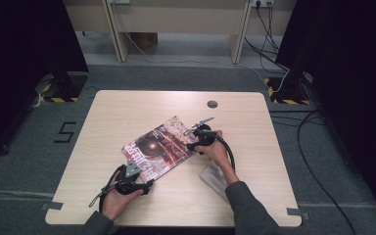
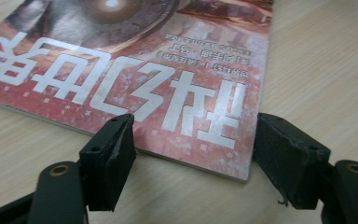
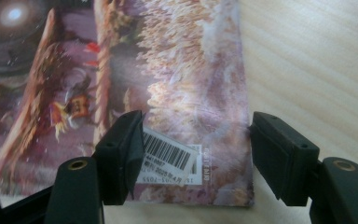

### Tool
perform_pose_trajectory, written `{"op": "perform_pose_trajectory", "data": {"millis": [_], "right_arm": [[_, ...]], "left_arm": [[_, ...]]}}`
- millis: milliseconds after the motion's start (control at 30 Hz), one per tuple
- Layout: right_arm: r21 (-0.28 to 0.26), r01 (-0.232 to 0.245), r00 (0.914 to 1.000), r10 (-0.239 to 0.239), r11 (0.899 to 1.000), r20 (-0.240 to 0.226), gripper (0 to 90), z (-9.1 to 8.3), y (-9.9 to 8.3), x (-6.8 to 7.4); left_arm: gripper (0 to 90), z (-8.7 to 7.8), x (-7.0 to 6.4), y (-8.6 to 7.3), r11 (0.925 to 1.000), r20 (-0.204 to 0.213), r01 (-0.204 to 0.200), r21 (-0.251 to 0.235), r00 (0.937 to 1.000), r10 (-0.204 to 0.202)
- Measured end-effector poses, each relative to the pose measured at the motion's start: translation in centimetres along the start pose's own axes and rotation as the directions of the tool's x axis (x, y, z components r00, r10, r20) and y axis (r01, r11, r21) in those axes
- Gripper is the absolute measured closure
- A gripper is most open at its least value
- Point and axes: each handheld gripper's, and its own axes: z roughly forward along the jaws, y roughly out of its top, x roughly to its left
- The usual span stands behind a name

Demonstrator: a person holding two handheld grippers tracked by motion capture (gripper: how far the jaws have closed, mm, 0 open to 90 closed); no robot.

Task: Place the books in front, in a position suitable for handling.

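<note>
Magazine (image 1: 160, 146) flat and closed mid-table (image 1: 127, 105), not yet gripped. Left gripper (image 2: 193, 154) spread wide at magazine's near corner, right gripper (image 3: 196, 156) spread at its barcode (image 3: 168, 152) edge. Grasp and whatever follows all remaining.

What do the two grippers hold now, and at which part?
Nothing. The left gripper stands open at a corner of the magazine, and the right gripper stands open at another corner, near its barcode label.

A closed magazine (image 1: 159, 147) with a glossy red cover, large white lettering and a barcode sticker lies flat and skewed near the middle of the tabletop (image 1: 127, 107).
</note>
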Motion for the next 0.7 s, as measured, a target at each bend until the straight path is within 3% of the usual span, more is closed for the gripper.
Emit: {"op": "perform_pose_trajectory", "data": {"millis": [67, 133, 233, 267, 367, 400, 467, 533, 600, 700], "right_arm": [[0.005, 0.007, 1.0, -0.007, 1.0, -0.002, 36.2, -0.1, -0.2, 0.2], [0.023, 0.051, 0.9987, -0.051, 0.998, 0.0, 36.1, -0.7, -0.7, 1.0], [0.039, 0.072, 0.9974, -0.071, 0.997, -0.004, 35.6, -1.2, -1.1, 1.8], [0.052, 0.102, 0.9948, -0.102, 0.993, -0.007, 35.5, -1.6, -1.5, 2.5], [0.065, 0.127, 0.9918, -0.127, 0.99, -0.013, 34.8, -1.9, -1.9, 3.3], [0.111, 0.189, 0.9819, -0.186, 0.976, -0.035, 33.9, -1.9, -2.1, 4.2], [0.132, 0.232, 0.9726, -0.229, 0.964, -0.042, 36.6, -1.9, -2.4, 5.3], [0.106, 0.232, 0.972, -0.226, 0.967, -0.064, 37.9, -2.2, -2.3, 5.9], [0.109, 0.234, 0.9708, -0.227, 0.966, -0.079, 38.0, -2.3, -1.9, 5.7], [0.062, 0.173, 0.9837, -0.17, 0.983, -0.059, 36.3, -2.7, -0.6, 4.4]], "left_arm": [[27.3, 0.0, 0.5, 0.0, 0.9999, -0.015, -0.005, 0.01, 0.9999, 0.005], [26.6, 0.0, 1.2, 0.1, 0.9998, -0.028, 0.014, 0.016, 0.9995, -0.014], [27.3, 0.0, 1.7, 0.1, 0.9994, -0.044, 0.028, 0.02, 0.9987, -0.027], [28.2, 0.0, 2.2, 0.2, 0.9989, -0.064, 0.042, 0.023, 0.9971, -0.041], [29.5, 0.0, 2.7, 0.3, 0.9982, -0.096, 0.057, 0.02, 0.9939, -0.055], [31.2, 0.1, 3.2, 0.4, 0.9979, -0.128, 0.064, 0.011, 0.9898, -0.062], [31.6, 0.2, 3.8, 0.5, 0.9972, -0.137, 0.075, 0.007, 0.9879, -0.073], [31.4, 0.0, 4.0, 0.5, 0.9938, -0.12, 0.11, -0.018, 0.9865, -0.111], [31.0, -0.2, 4.0, 0.5, 0.9935, -0.118, 0.11, -0.028, 0.9866, -0.113], [31.2, -1.1, 2.9, 0.6, 0.9928, -0.066, 0.109, -0.05, 0.9915, -0.112]]}}
